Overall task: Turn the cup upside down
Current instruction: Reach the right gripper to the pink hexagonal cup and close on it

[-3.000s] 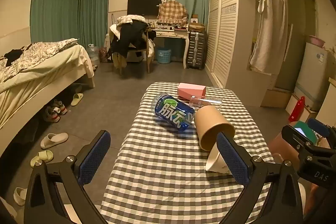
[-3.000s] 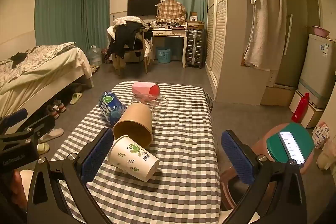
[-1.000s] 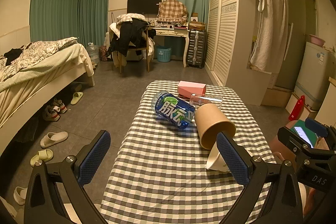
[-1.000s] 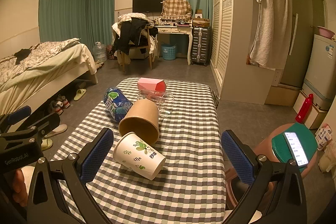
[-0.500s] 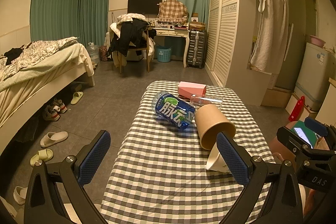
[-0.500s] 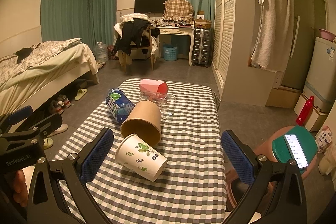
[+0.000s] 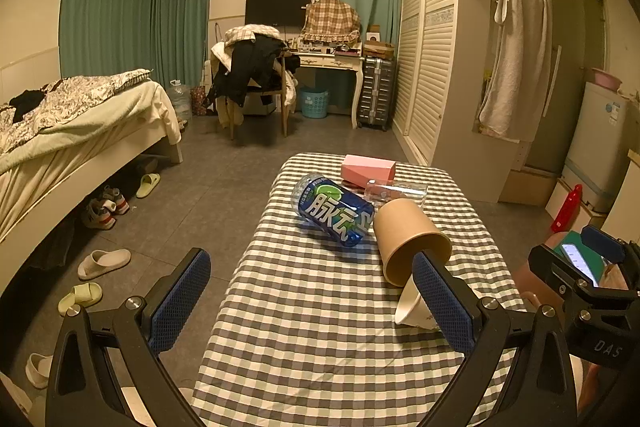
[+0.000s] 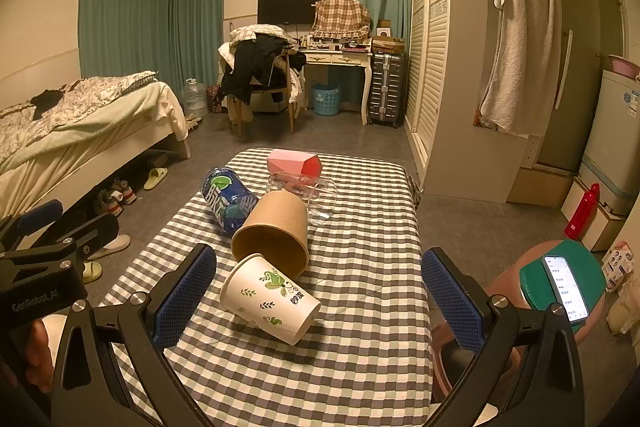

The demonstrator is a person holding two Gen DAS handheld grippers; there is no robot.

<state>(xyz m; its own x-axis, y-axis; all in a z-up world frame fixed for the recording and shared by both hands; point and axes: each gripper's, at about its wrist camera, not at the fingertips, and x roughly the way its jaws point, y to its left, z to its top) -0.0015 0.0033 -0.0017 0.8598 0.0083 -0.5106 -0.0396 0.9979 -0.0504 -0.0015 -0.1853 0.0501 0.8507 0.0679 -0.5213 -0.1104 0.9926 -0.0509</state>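
A: Which item on the counter [image 8: 360, 307] is the task's cup?

B: The white paper cup [image 8: 270, 297] with green leaf prints. It lies on its side on the checked cloth, its rim pointing toward the near left and its base toward the right. Its rim end sits just beside, possibly touching, the mouth of the brown paper cup [image 8: 274, 233].

A: And the brown paper cup itself?

B: Also on its side, mouth toward the camera, directly behind the white paper cup. From the left wrist view the brown paper cup [image 7: 410, 241] shows its open mouth, and only a sliver of the white paper cup [image 7: 412, 309] appears below it, mostly hidden by a gripper finger.

A: What surrounds the brown paper cup?

B: To its left lies a blue bottle [image 8: 228, 199] on its side; behind it, a clear glass container [image 8: 308, 193]; beyond that, a pink box [image 8: 294, 163] near the far edge of the counter.

A: State of each gripper?

B: The right gripper [image 8: 320, 295] is spread wide, empty, its blue pads flanking the white paper cup from the near side without touching it. The left gripper [image 7: 312, 299] is likewise spread wide and empty, held left of the brown paper cup over the counter's near part.
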